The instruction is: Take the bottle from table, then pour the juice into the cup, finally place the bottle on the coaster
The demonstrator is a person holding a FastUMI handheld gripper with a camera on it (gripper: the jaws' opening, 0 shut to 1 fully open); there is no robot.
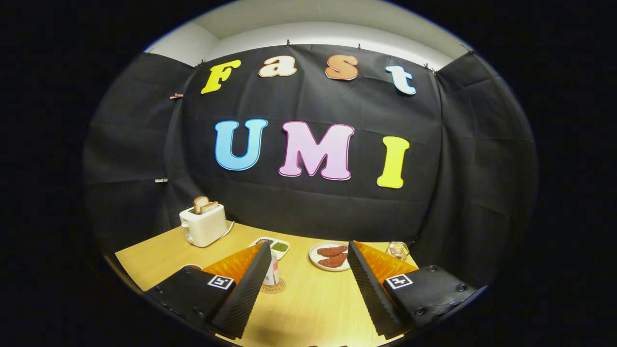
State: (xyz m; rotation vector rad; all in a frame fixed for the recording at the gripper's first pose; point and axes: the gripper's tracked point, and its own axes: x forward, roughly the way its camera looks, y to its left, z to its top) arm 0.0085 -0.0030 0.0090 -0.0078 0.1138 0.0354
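One gripper (308, 284), fingers spread wide apart, nothing between them, above a wooden table (313, 303).

Toaster (203, 224) with bread stands at left centre; plate (330, 256) of red patties lies lower centre; small dish (274, 246) sits left of it; bottle (272, 271) stands upright on the coaster (274, 287), just inside the left finger; glass item (397, 250), indistinct, lower right.

Light wood desk (308, 299) under me, w/ a white toaster (204, 226) at its far left, two toast slices (205, 205) sticking up from it. Mid-back: small white tray (275, 246) w/ green stuff, white plate (330, 256) w/ reddish patties. Far right: clear glass (398, 250). Nearer, by my left finger: bottle (273, 271) upright on a round coaster (274, 287). My jaws (308, 262) spread wide, nothing between.
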